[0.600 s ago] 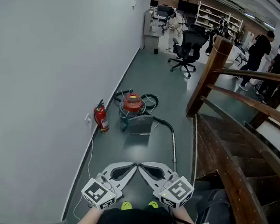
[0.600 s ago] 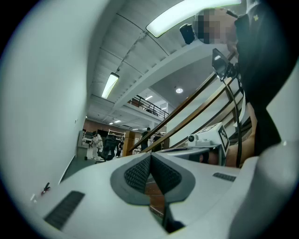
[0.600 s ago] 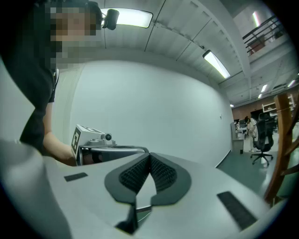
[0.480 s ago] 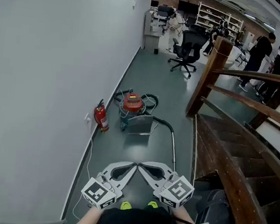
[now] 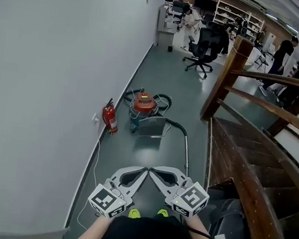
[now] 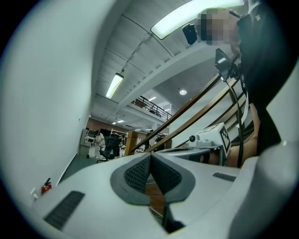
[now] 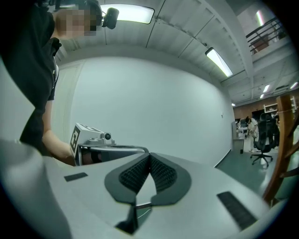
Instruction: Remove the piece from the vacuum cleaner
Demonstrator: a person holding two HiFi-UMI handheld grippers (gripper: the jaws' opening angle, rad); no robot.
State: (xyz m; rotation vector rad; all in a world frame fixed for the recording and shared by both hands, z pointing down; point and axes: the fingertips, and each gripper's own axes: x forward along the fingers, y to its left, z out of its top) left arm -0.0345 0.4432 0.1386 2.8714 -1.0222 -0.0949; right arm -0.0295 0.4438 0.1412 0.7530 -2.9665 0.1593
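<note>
Left gripper [image 5: 143,170] fingers: closed, empty. Right gripper [image 5: 153,171] fingers: closed, empty. The two grippers' tips nearly meet above the floor [image 5: 180,88]. The red vacuum cleaner [image 5: 143,104] stands well ahead, near a fire extinguisher [image 5: 109,118] at the wall.

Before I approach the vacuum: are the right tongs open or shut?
Shut. In the right gripper view the right tongs have their ribbed pads meeting at the tips, with nothing between them.
</note>
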